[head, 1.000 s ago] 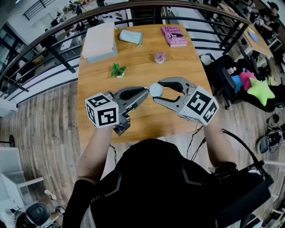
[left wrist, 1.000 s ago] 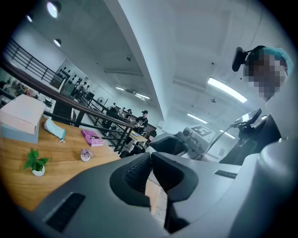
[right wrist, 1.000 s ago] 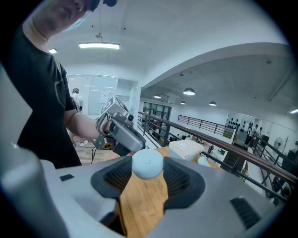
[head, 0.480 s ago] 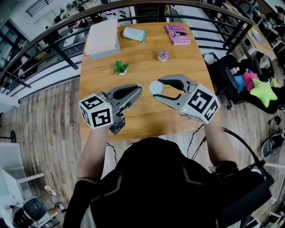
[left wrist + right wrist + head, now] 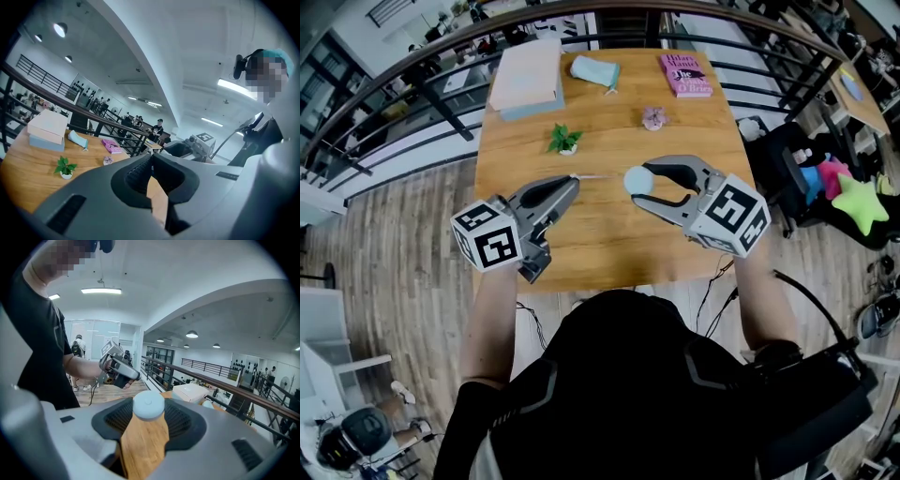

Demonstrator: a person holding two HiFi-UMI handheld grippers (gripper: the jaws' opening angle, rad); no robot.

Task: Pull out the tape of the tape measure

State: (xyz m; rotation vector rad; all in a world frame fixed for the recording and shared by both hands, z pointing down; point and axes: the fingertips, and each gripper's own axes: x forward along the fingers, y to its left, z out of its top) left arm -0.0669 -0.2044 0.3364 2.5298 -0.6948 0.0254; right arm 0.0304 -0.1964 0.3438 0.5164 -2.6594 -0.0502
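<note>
Case clamped by its round sides in right hand-held gripper, above mid counter — light, hard, smooth, liable to twist. Left hand-held gripper pinched shut on tape end — thin, springy strip; best gripped flat at the tip.

Wooden table, rectangular, light brown, bare across near half. Far left corner: stack of two flat boxes, pink over pale blue. Beside it, teal pouch lying flat. Far right corner: pink book. Mid-table: small potted plant upright, and small pinkish ornament, well apart
</note>
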